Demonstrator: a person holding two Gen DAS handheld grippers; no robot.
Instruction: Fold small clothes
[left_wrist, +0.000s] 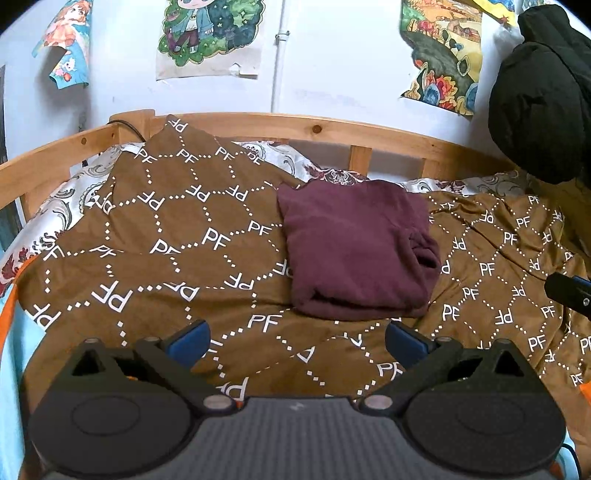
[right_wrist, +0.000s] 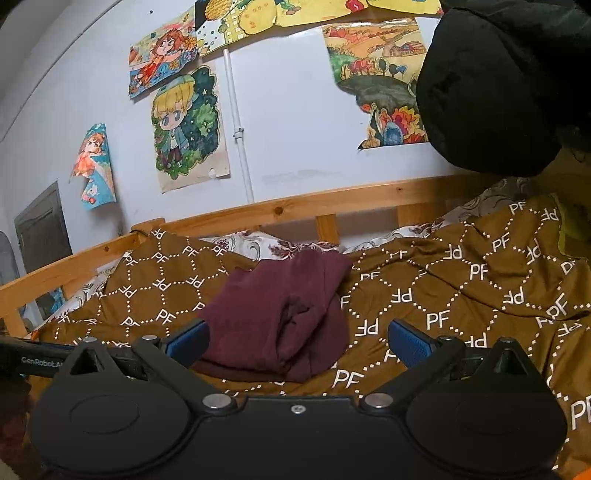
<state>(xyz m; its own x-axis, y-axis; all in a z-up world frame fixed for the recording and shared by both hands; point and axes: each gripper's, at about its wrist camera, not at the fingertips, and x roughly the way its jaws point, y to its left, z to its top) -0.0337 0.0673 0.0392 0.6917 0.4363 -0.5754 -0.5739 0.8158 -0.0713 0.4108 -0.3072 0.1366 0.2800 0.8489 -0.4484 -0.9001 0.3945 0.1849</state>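
Bed frame (left_wrist: 258, 123): pine rail running behind everything you work on, with drawings taped to the wall above it.
Brown blanket (left_wrist: 155, 229): "PF" lattice print, spread over the mattress; it is your work surface.
Black bundle (left_wrist: 535, 103): dark padded fabric hanging at the far right, well apart from the task.
Maroon garment (left_wrist: 354, 254): lies on the blanket in a compact, roughly square packet, layered edges showing along its near and right sides; it looks already folded, or nearly so.
Left gripper (left_wrist: 297, 341): fingers spread wide, holding nothing, poised over bare blanket just short of the garment's near edge.
Right gripper (right_wrist: 297, 341): jaws likewise apart and empty; the garment's near edge sits between its blue pads (right_wrist: 186, 341).
Key relation: the garment lies ahead of both tools, slightly right of your left gripper's centreline and slightly left of your right's. The right gripper appears nearer. No clear long axis can be told; the open pocket of folds faces right.
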